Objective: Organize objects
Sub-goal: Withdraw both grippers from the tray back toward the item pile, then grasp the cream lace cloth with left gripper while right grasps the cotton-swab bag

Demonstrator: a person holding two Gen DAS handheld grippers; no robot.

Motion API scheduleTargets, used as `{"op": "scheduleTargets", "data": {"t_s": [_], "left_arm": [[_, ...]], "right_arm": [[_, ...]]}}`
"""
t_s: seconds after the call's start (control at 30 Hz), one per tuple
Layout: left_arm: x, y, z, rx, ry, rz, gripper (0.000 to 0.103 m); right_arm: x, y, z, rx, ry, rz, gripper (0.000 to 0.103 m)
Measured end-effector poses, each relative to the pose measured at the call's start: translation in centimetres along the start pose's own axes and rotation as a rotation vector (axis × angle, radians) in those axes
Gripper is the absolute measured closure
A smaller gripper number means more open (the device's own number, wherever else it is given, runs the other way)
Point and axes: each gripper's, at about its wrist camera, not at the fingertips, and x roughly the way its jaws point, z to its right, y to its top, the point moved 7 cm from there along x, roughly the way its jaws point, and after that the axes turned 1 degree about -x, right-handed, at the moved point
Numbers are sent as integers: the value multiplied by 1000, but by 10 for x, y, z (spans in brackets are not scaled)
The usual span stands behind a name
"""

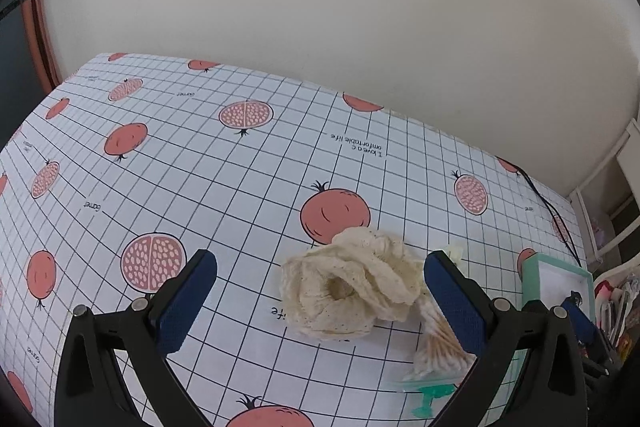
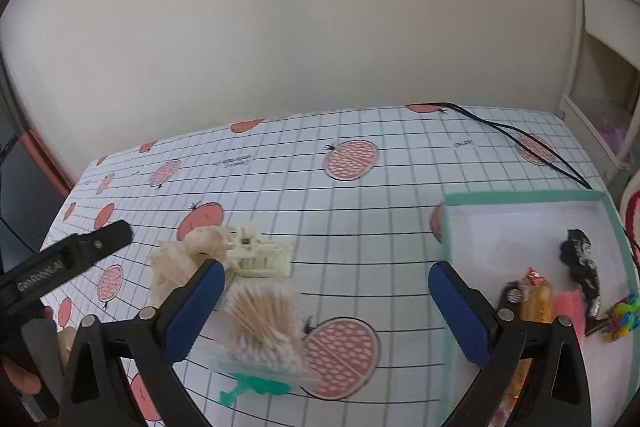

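Both tongs gape empty: right tongs have the swab bag at 9 o'clock, nearer than left tongs.

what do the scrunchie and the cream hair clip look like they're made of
Scrunchie: soft cream fabric, matte, probably a crinkled or lacy weave, judging by its ruffled folds and fine speckling. Hair clip: rigid plastic, cream, slightly glossy, with moulded teeth; blur leaves the finish uncertain.
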Motion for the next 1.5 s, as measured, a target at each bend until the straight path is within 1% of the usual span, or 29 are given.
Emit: {"op": "scheduleTargets", "data": {"t_s": [0.07,0.2,0.3,0.4,0.5,0.63,0.83,0.97,1.03,1.1,1.13,1.17,1.23,1.27,1.3,1.37,1.5], "left_arm": [[4,-1,0,6,-4,-7,0],[11,-5,1,4,-15,-30,0],[20,-9,2,-2,-34,-66,0],[29,-14,5,-1,-34,-94,0],[38,-21,5,1,-14,-119,0],[47,-27,2,-8,-16,-146,0],[55,-33,6,6,-16,-156,2],[61,-37,9,25,-8,-174,13],[64,-39,9,30,-6,-181,13],[64,-40,10,34,-11,-187,20],[65,-41,10,35,-11,-192,30],[66,-41,11,36,-8,-197,34],[67,-43,12,46,-5,-205,37],[67,-43,13,54,-4,-204,41],[66,-44,14,59,-6,-206,42],[66,-44,16,64,-9,-207,50],[64,-43,19,88,-7,-202,60]], "right_arm": [[6,-2,-7,-22,1,-11,0],[19,-12,-20,-79,5,-65,0],[30,-23,-24,-110,-8,-100,0],[38,-29,-29,-116,8,-130,0],[45,-36,-35,-129,14,-152,0],[52,-45,-42,-160,3,-177,0],[57,-50,-41,-161,-9,-189,0],[57,-49,-40,-158,-12,-189,0],[58,-48,-40,-157,-14,-186,0],[58,-48,-41,-158,-10,-187,1],[57,-47,-41,-158,-9,-187,2],[57,-47,-41,-158,-10,-186,5],[57,-46,-41,-159,-7,-189,9],[57,-47,-41,-159,-4,-190,12],[57,-47,-41,-161,-5,-192,13],[57,-48,-42,-160,0,-198,18],[56,-49,-46,-159,16,-201,26]]}}
